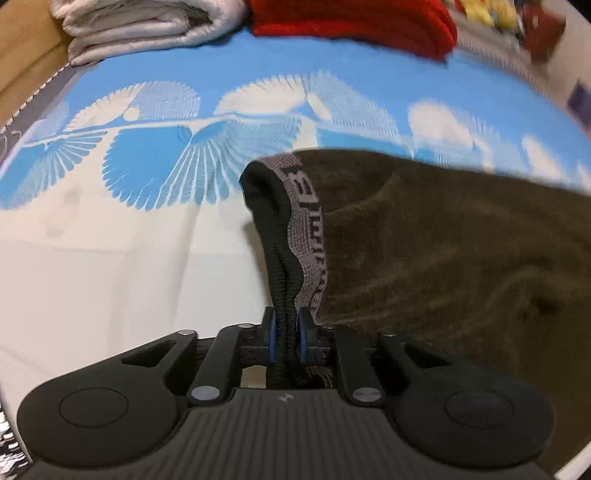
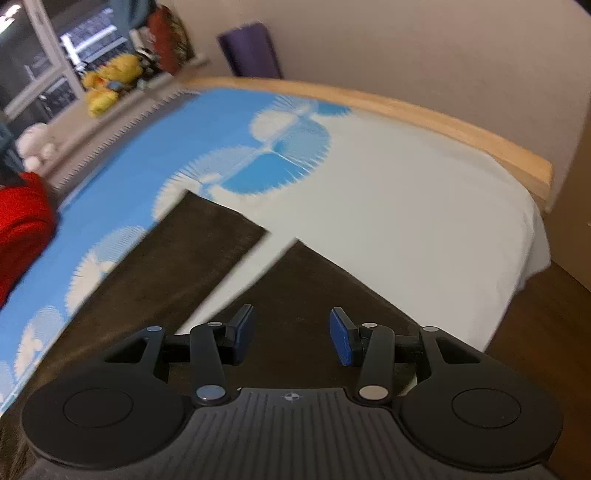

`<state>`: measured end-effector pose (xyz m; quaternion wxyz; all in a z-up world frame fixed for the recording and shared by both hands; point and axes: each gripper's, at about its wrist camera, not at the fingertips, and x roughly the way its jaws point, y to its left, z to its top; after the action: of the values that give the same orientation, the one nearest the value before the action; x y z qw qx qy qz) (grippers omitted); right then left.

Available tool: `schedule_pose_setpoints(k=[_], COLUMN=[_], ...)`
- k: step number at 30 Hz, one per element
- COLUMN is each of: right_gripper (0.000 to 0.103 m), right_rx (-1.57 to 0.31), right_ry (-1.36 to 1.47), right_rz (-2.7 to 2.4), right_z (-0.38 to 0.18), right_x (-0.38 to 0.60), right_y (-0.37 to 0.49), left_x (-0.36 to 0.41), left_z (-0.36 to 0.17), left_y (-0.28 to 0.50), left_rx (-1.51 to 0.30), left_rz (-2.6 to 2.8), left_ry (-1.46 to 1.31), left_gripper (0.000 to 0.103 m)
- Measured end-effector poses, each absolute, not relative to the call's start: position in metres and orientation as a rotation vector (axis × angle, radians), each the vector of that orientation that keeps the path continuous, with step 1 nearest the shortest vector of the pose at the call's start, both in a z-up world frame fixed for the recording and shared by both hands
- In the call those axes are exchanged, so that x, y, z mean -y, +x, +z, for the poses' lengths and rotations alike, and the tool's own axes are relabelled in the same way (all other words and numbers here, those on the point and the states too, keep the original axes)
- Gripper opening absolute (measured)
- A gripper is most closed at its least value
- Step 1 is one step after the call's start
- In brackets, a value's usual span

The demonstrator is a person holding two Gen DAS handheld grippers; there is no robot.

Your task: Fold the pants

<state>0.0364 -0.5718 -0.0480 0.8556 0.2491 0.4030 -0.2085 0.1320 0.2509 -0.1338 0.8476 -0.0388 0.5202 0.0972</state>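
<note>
Right now the left gripper [image 1: 285, 332] is clamped on the waistband [image 1: 295, 229] of the dark olive-brown pants [image 1: 443, 258]; its blue pads [image 1: 272, 334] pinch the doubled black elastic edge, and the grey lettered band runs up and away from the jaws. That corner of the waist is lifted off the bed sheet [image 1: 110, 277], while the rest of the fabric spreads off to the right of the waistband.

From the right wrist, the right gripper [image 2: 291, 338] stands about half open, with nothing between its blue pads [image 2: 341, 341]. It hangs over the pants [image 2: 295, 288], and its tips cannot be seen to touch the cloth. Beyond the gripper the two legs lie flat on the bed sheet [image 2: 406, 206], spread apart in a V with a strip of white sheet between them; the left leg [image 2: 177, 254] reaches onto the blue printed part, the right leg [image 2: 332, 280] lies on the white part.

Past the waistband, at the far edge of the sheet, sit a folded pale quilt [image 1: 144, 26] and, just beside it, a red knitted garment [image 1: 354, 26]. Beyond the leg ends, a wooden bed rail [image 2: 406, 114] borders the sheet.
</note>
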Motion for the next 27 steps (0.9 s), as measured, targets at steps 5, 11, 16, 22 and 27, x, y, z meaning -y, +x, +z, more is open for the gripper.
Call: schedule_pose_setpoints(k=[5,11,16,22,27], right_gripper=[0.047,0.047,0.047,0.047,0.047], right_rx=[-0.93,-0.956,-0.962,-0.975,-1.014], right_ry=[0.52,0.434,0.453,0.255,0.175], right_rz=[-0.415,-0.328,-0.308,-0.279,-0.28], right_z=[-0.071,-0.077,-0.075,-0.072,-0.078], right_x=[0.578,0.568,0.561,0.547,0.547], right_y=[0.055,0.075,0.078,0.072,0.065], left_x=[-0.265,-0.247,-0.237,-0.242,-0.242], left_z=[-0.089,-0.106,-0.149,-0.167,-0.148], left_y=[0.089,0.037,0.036,0.046,0.042], left_rx=[-1.101,-1.152,-1.253,-1.314,-1.278], left_rz=[0.265,0.181,0.14,0.094,0.071], left_ry=[-0.267,-0.269,-0.146,-0.182,-0.12], left_gripper=[0.037,0.065,0.066,0.044,0.017])
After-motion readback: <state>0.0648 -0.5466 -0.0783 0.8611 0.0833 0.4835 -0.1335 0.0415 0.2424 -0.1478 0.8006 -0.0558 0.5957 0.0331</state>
